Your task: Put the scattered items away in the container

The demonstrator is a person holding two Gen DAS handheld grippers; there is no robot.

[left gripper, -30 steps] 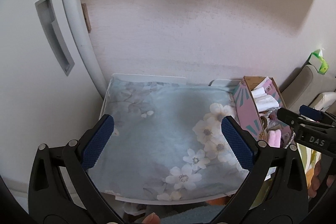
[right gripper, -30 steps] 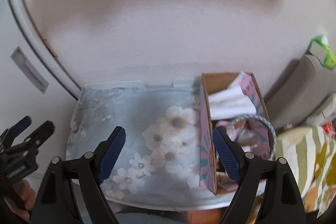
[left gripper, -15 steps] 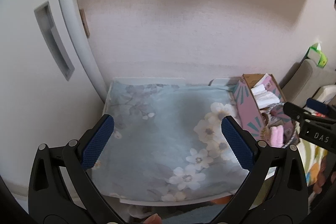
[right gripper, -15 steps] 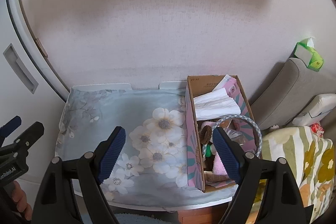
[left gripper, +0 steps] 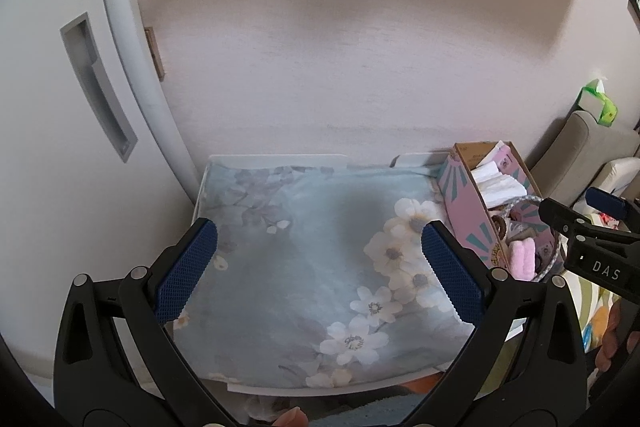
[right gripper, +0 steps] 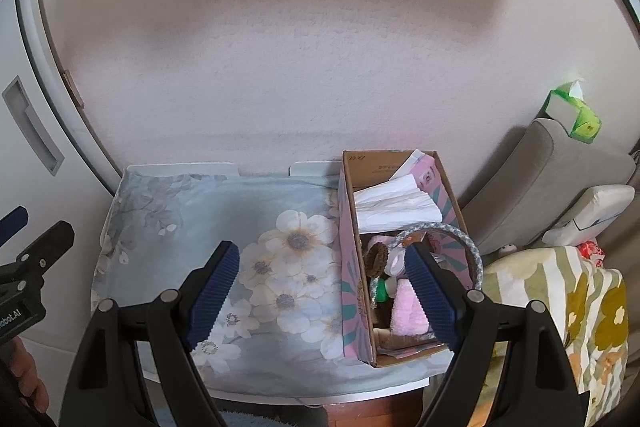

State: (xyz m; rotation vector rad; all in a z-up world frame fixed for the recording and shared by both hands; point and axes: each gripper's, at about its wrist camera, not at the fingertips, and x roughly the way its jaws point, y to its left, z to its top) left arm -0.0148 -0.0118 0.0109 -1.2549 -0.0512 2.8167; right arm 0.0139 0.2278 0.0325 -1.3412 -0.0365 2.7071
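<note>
Against the pale wall, a small table [right gripper: 280, 385] wears a blue flowered cloth [right gripper: 192, 223] with nothing loose on it that I can see. At its right end sits the pink cardboard box [right gripper: 347, 267], already holding white paper [right gripper: 394, 205], a braided ring [right gripper: 466, 241] and a pink soft thing [right gripper: 406, 313]. Both the left gripper [left gripper: 318, 271] and the right gripper [right gripper: 322, 293] hang above with jaws wide apart, gripping nothing. The box looks crowded: a careless nudge could snag the ring or tip it off the edge.

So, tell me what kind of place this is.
Probably a room in a home: a small table under a floral cloth, a cushioned seat with a tissue pack, and a patterned blanket beside it.
</note>
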